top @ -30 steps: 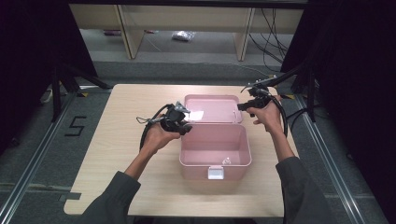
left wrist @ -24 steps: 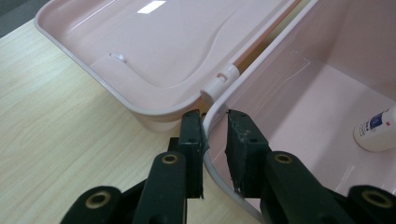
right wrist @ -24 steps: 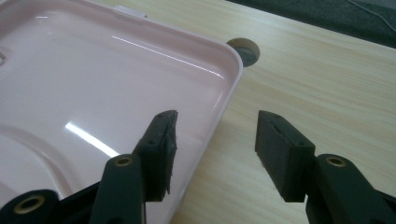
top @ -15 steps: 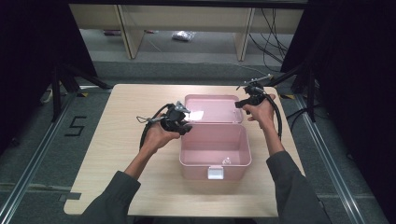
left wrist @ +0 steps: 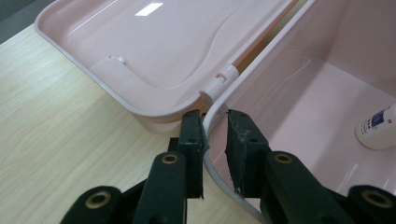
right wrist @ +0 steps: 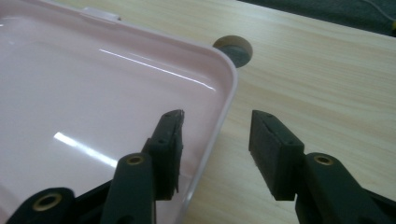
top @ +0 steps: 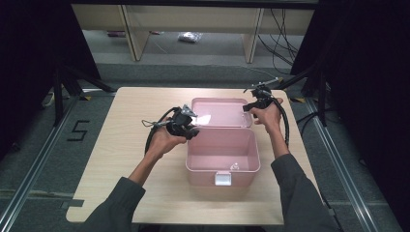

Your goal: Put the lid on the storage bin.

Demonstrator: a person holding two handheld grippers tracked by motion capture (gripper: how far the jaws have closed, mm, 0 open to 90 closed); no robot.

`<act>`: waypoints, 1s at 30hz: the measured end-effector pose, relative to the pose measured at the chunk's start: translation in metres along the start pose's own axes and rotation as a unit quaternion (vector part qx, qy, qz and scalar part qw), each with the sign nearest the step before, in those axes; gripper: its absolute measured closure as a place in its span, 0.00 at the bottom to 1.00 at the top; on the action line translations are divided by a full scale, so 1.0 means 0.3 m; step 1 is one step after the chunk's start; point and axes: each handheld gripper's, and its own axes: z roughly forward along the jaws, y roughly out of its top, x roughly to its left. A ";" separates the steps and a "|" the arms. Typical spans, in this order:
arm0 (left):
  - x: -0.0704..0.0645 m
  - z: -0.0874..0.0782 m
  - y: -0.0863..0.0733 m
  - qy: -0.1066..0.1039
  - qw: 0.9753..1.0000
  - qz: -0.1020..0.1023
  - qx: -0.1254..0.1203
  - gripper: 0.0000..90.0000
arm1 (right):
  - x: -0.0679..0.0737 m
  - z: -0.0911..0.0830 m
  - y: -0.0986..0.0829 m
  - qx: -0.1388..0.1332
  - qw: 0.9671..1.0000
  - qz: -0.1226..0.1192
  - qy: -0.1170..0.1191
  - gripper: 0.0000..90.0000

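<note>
A pink plastic box (top: 193, 145) stands open at the table's middle, its lid (top: 222, 112) laid flat behind it. My left gripper (top: 192, 128) is at the box's left rear corner. In the left gripper view its jaws (left wrist: 215, 116) are shut on the box's rim (left wrist: 261, 53), just before the white hinge (left wrist: 219, 81). My right gripper (top: 249, 107) is at the lid's right edge. It (right wrist: 217, 116) stands open, with the lid's rim (right wrist: 224, 100) between its jaws, untouched. A small white bottle (left wrist: 376, 128) lies on the box floor.
The box has a white latch (top: 223, 179) on its front wall. A round hole (right wrist: 233, 49) is cut in the wooden table (top: 135, 111) just beyond the lid's corner. Shelving and cables stand past the table's far edge.
My right gripper has shifted slightly left, up to the lid's edge. The left gripper and the box have stayed where they were.
</note>
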 end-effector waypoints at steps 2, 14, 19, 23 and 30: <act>-0.002 0.000 0.000 0.003 1.000 0.003 0.000 0.84 | -0.001 0.008 0.002 -0.001 1.000 0.001 -0.002 0.63; -0.002 0.003 -0.001 0.004 1.000 0.005 -0.005 0.84 | 0.010 0.043 0.011 0.006 1.000 0.010 -0.018 0.75; -0.002 0.004 -0.001 0.005 1.000 0.005 -0.006 0.84 | 0.029 0.045 0.025 0.011 0.999 -0.007 -0.044 0.83; -0.001 0.004 -0.002 0.005 1.000 0.006 -0.007 0.84 | 0.045 0.046 0.033 0.016 0.997 -0.013 -0.067 0.86; -0.004 0.005 -0.002 0.007 1.000 0.002 -0.008 0.84 | 0.063 0.025 0.040 0.001 0.996 -0.018 -0.087 0.89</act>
